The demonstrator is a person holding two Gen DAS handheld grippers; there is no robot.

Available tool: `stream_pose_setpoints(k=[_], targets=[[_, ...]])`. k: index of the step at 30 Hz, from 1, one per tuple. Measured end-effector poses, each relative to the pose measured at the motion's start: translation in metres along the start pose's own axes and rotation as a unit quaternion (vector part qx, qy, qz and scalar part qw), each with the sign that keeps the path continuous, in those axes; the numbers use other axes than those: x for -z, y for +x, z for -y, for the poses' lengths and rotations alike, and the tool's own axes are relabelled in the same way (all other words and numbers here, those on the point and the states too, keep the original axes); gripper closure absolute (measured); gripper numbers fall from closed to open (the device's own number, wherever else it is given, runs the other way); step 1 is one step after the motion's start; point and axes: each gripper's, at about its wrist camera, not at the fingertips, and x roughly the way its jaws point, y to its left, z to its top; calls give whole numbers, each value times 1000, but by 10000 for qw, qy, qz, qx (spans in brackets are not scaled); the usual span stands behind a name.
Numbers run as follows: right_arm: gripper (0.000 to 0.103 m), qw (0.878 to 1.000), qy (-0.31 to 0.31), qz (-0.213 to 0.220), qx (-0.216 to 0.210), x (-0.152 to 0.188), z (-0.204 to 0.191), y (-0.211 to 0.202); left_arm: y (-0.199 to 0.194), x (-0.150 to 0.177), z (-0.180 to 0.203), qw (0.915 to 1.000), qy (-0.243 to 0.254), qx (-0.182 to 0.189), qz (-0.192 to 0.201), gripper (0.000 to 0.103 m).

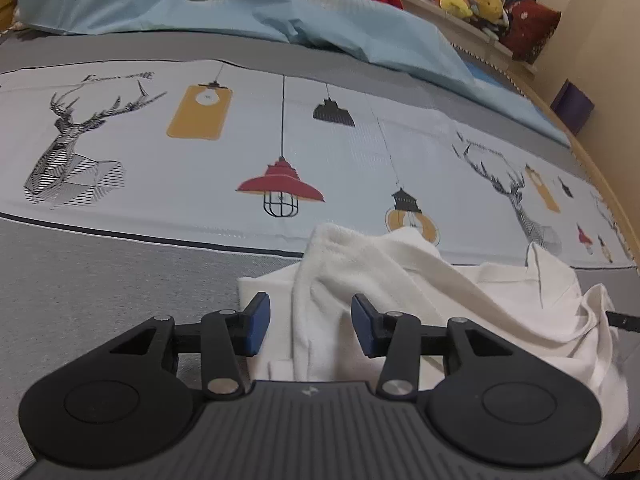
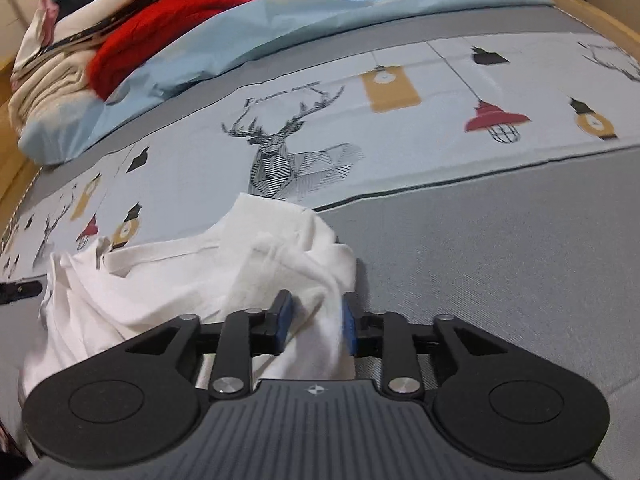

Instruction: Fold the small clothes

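Two grippers meet at one white garment (image 1: 420,292), which lies crumpled on the grey part of the bed cover (image 1: 100,272), near its printed band. Your left gripper (image 1: 310,326) stands released, a ridge of cloth between its pads but not pinched. Your right gripper (image 2: 314,322) seems clenched on a fold of it. I judge you are at the grasping step; next, close the left pads, then spread the cloth flat.

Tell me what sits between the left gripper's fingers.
A raised fold of the white garment lies between the open left gripper fingers, unpinched, in the left wrist view.
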Motion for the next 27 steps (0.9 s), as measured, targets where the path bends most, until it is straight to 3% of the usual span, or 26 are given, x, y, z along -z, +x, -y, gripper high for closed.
stream_pose_setpoints(k=[5,7,8,10,11,14,16,18,20,24,27], targets=[[63,9992,-386,-9,79,-1,-11,5,14,4,10,9996,231,-98,-97,53],[63,9988,-478,-21,135,-2,-13,6,14,3,12,9995,307,-76,-48,58],[65,9985,-533,-26,149,-2,-14,7,13,3,13,9994,347,-23,-3,75],[79,9974,-685,14,233,-4,-17,7,6,-1,15,9987,487,5,145,92],[96,9968,-751,55,286,-5,-19,6,1,-2,15,9982,553,-13,250,93],[98,9966,-584,560,127,-15,-20,-10,-19,-10,9,9962,480,-100,727,94],[98,9937,7,1103,-203,-25,-12,-26,-29,-14,2,9936,301,-240,1063,94],[98,9864,540,1536,-235,-33,-4,-34,-30,-16,-6,9932,116,-325,1114,94],[98,9837,799,1609,-88,-38,-2,-29,-26,-17,-9,9942,0,-353,1016,94],[98,9871,882,1325,191,-41,-10,-5,-26,-19,-12,9949,-108,-264,963,94],[98,9855,1015,1360,72,-44,-13,1,-29,-23,-22,9926,-464,-14,1120,94]])
